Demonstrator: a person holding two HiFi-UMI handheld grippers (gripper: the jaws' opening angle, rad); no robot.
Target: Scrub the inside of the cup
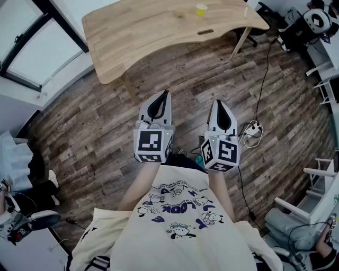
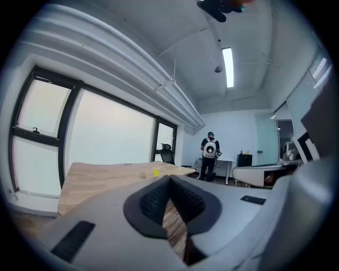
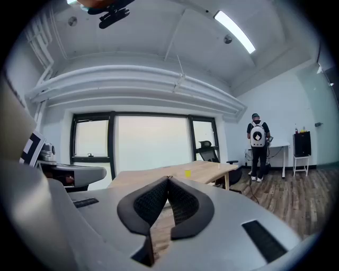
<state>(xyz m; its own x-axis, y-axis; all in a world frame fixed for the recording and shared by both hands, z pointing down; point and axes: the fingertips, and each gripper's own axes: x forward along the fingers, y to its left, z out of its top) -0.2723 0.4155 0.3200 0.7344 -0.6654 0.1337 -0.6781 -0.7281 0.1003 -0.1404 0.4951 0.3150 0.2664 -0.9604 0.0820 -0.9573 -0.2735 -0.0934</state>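
Jaws on both grippers are pressed together, ribbed black pads meeting at the tips with nothing between them. In the head view the left gripper [image 1: 166, 93] and the right gripper [image 1: 219, 102] are held side by side, just apart, in front of the person's printed shirt [image 1: 180, 222]. Each carries its marker cube [image 1: 153, 146] at the rear, and both point out over the wooden floor [image 1: 185, 79] toward the worktop [image 1: 143, 32].

The cup [image 1: 201, 9], small and yellow, stands upright on the far part of that pale wooden worktop, well apart from both grippers. It sits ahead of the gap between them, somewhat nearer the right gripper's line than the left's. An open stretch of floor and most of the worktop lie between the closed tips and the cup.

The left gripper view shows the cup just above and slightly left of the closed tips, small in the distance on the worktop. The right gripper view shows it just above and slightly right of the tips, near the worktop's far end.

Near the right gripper a white power strip [image 1: 253, 128] lies on the floor with a dark cable running away from it. A large window [image 1: 32, 42] borders the room on the left. A person wearing a white backpack [image 3: 258, 138] stands at the far end of the room, well beyond the worktop.
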